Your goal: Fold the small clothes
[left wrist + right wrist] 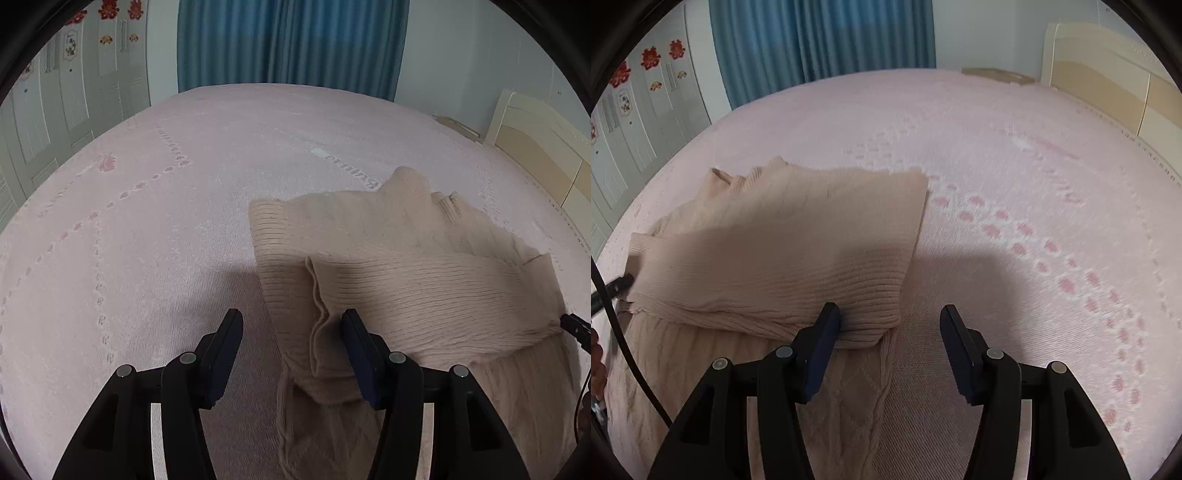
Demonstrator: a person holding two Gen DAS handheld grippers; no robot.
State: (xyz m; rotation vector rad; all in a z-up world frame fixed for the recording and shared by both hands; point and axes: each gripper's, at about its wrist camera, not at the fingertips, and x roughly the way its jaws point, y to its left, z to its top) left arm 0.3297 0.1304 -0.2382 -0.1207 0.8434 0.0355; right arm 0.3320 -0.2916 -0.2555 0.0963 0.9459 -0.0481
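Note:
A beige ribbed knit sweater (424, 280) lies partly folded on the pink bedspread (147, 221), its ribbed end doubled back over the body. My left gripper (291, 325) is open and low at the sweater's left edge, whose folded cuff lies between the fingers, against the right one. In the right wrist view the sweater (783, 251) lies left of centre. My right gripper (890, 321) is open at its right corner, with the left finger touching the ribbed fold. The right gripper's tip (574, 326) shows at the left wrist view's right edge.
The pink bedspread (1034, 221) with paw-print pattern covers a wide bed. A cream headboard (1108, 81) stands at the right, blue curtains (288, 44) at the back, white wardrobe doors (55, 110) at the left. A black cable (624, 343) hangs at the left.

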